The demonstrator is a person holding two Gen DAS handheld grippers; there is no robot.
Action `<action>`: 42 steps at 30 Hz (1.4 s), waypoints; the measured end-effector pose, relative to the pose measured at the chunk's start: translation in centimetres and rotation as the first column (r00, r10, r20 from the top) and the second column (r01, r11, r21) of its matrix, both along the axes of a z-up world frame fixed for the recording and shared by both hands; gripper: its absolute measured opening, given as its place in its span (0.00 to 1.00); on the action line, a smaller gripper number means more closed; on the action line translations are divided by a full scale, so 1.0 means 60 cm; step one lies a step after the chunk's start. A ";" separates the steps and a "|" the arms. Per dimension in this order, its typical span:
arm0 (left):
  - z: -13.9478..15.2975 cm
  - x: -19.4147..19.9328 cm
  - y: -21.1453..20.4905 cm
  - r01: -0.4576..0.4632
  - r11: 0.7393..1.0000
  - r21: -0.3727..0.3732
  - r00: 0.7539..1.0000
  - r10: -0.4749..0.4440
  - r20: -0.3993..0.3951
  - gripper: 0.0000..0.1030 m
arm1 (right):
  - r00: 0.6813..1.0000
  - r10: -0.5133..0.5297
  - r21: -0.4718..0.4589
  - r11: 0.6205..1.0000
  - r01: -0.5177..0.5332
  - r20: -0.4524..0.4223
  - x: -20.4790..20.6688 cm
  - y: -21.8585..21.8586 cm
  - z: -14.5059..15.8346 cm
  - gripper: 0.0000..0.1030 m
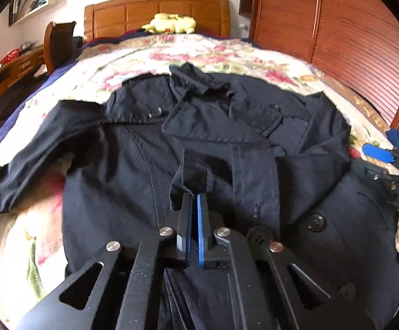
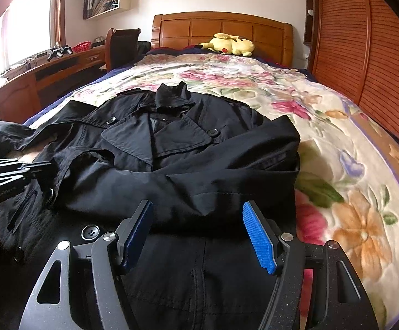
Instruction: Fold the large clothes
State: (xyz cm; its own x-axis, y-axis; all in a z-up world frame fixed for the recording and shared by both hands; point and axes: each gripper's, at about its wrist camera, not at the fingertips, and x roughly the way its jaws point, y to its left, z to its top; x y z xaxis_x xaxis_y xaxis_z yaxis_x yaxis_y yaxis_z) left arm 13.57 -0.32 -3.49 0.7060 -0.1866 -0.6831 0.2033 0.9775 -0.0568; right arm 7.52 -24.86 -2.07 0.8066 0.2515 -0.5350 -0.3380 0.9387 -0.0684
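A large black trench coat point(image 1: 133, 170) lies face up on the flowered bedspread point(image 1: 133, 63), collar toward the headboard, its left sleeve stretched out to the left. It also shows in the right wrist view point(image 2: 188, 165), with its right sleeve folded across the front. My left gripper point(image 1: 194, 196) is shut on a black strap or belt end point(image 1: 191, 169) of the coat, over the coat's middle. It shows at the left edge of the right wrist view point(image 2: 15, 176). My right gripper point(image 2: 198, 217) is open and empty, low over the coat's right side. It shows at the right edge of the left wrist view point(image 1: 378, 151).
A yellow plush toy point(image 2: 229, 44) lies by the wooden headboard point(image 2: 221, 27). A wooden slatted wardrobe point(image 2: 364, 55) runs along the bed's right side. A desk point(image 2: 48, 74) and chair point(image 2: 122, 46) stand at the left. Bare bedspread point(image 2: 337, 151) lies right of the coat.
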 end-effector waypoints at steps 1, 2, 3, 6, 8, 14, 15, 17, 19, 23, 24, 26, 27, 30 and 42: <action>0.009 -0.006 0.003 -0.005 1.000 -0.006 1.000 0.005 0.020 0.03 | 1.000 -0.004 0.001 1.000 0.004 0.005 -0.001 -0.001 0.001 0.67; 0.018 -0.012 0.007 -0.009 1.000 -0.011 0.999 0.009 0.039 0.03 | 1.000 -0.010 0.002 1.000 0.010 0.014 -0.002 -0.004 0.003 0.67; 0.025 -0.016 0.011 -0.013 1.000 -0.014 0.998 0.013 0.056 0.03 | 0.999 -0.020 0.005 1.000 0.019 0.025 -0.004 -0.007 0.006 0.67; 0.050 -0.035 0.028 -0.034 0.999 -0.012 0.993 0.035 0.116 0.02 | 0.999 -0.032 0.018 0.999 0.032 0.040 -0.005 -0.017 0.008 0.67; 0.063 -0.046 0.044 -0.058 0.998 -0.010 0.987 0.059 0.148 0.02 | 0.998 -0.041 0.026 0.999 0.040 0.041 -0.005 -0.023 0.007 0.67; 0.077 -0.068 0.103 -0.114 0.993 -0.025 0.977 0.117 0.180 0.02 | 0.998 -0.054 0.040 0.998 0.053 0.035 -0.005 -0.031 0.003 0.67; 0.078 -0.072 0.111 -0.118 0.993 -0.023 0.976 0.120 0.181 0.02 | 0.998 -0.055 0.039 0.998 0.053 0.032 -0.004 -0.030 0.001 0.67; 0.079 -0.078 0.123 -0.119 0.992 -0.030 0.975 0.123 0.183 0.02 | 0.998 -0.056 0.036 0.998 0.055 0.030 -0.004 -0.029 0.001 0.67; 0.081 -0.086 0.131 -0.115 0.993 -0.033 0.976 0.119 0.182 0.02 | 0.998 -0.056 0.034 0.998 0.055 0.028 -0.003 -0.029 0.001 0.67; 0.082 -0.102 0.134 -0.095 0.995 -0.018 0.980 0.097 0.173 0.02 | 0.998 -0.056 0.031 0.998 0.055 0.029 -0.001 -0.029 0.003 0.67; 0.082 -0.106 0.133 -0.089 0.996 -0.015 0.981 0.091 0.169 0.02 | 0.998 -0.056 0.030 0.998 0.056 0.029 -0.001 -0.028 0.003 0.67; 0.078 -0.111 0.131 -0.074 0.997 -0.009 0.985 0.075 0.154 0.02 | 0.998 -0.056 0.030 0.998 0.055 0.029 0.000 -0.031 0.002 0.67; 0.076 -0.113 0.129 -0.069 0.998 -0.004 0.987 0.069 0.146 0.02 | 0.998 -0.057 0.030 0.998 0.056 0.028 0.001 -0.031 0.002 0.67; 0.063 -0.121 0.128 -0.058 0.998 0.016 0.992 0.056 0.116 0.02 | 0.998 -0.057 0.029 0.998 0.056 0.028 0.002 -0.031 0.002 0.67; 0.037 -0.130 0.152 -0.096 0.995 -0.018 0.993 0.097 0.065 0.09 | 0.999 -0.025 -0.002 1.000 0.025 0.047 -0.006 -0.010 0.001 0.67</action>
